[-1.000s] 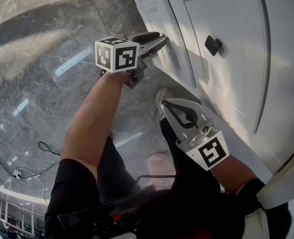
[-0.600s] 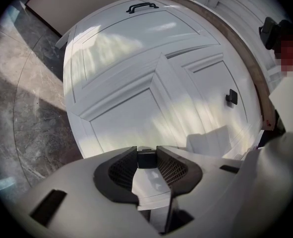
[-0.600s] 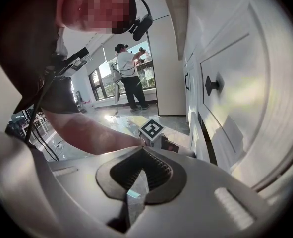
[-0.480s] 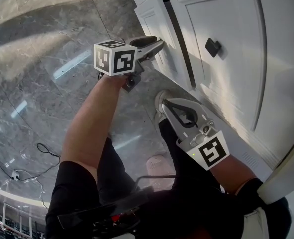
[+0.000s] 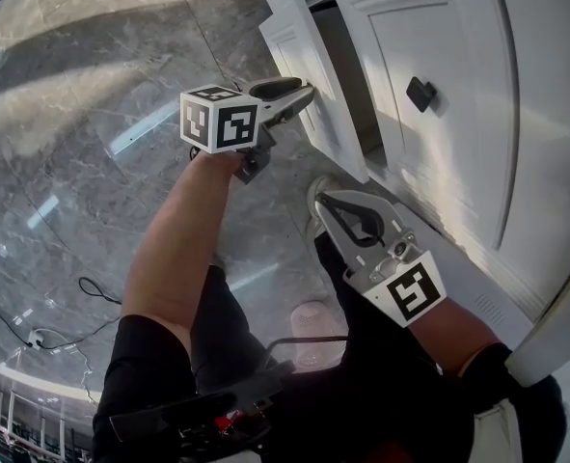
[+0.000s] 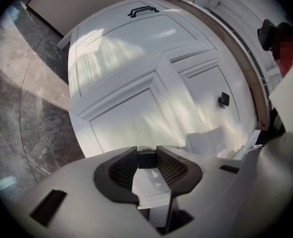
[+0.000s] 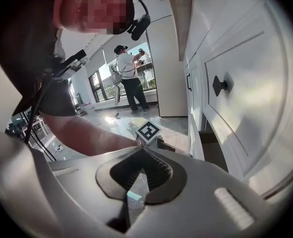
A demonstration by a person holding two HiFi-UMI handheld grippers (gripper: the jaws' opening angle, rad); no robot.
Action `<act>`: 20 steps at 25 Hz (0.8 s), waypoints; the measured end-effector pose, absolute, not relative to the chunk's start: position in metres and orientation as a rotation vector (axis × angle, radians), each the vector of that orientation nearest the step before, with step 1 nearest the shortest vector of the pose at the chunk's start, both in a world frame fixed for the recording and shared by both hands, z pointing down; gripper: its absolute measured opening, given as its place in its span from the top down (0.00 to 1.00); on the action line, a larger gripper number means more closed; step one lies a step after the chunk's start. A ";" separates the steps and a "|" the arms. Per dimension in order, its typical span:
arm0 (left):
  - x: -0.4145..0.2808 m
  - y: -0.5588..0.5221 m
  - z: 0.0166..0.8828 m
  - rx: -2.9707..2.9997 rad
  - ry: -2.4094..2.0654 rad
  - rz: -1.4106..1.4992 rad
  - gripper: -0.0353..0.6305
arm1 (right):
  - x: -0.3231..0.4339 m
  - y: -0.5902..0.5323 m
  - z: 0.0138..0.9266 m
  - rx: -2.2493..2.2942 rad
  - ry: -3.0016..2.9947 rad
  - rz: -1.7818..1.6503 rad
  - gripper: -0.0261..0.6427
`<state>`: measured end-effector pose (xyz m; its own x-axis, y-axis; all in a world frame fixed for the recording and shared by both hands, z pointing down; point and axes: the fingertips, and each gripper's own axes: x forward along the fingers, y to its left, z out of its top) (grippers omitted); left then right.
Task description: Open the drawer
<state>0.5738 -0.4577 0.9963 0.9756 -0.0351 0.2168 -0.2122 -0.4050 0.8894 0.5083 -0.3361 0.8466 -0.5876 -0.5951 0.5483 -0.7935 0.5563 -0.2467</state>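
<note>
White drawer (image 5: 331, 133) is standing ajar low on the cabinet (image 5: 458, 114), its dark gap (image 5: 347, 75) showing from the head view. Only the left gripper view is revealing the left claw (image 6: 147, 153) pinching the black knob (image 6: 146, 159). The right claw (image 5: 325, 201) is hanging closed, empty.

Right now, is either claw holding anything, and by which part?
Left claw grips the drawer front by its small dark knob. Right claw is shut and empty.

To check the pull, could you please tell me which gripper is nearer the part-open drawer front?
Left. The left gripper is shut on the knob of the drawer front; the right gripper is shut, clear of it, holding nothing.
</note>
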 end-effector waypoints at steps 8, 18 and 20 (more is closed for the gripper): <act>0.558 -0.455 0.999 1.986 -0.183 0.185 0.76 | 0.501 -0.338 0.844 1.111 -2.391 0.660 0.96; 0.537 -0.450 1.000 1.991 -0.192 0.168 0.76 | 0.491 -0.338 0.842 1.085 -2.404 0.631 0.96; 0.534 -0.450 1.001 1.989 -0.199 0.166 0.76 | 0.492 -0.336 0.845 1.077 -2.406 0.632 0.96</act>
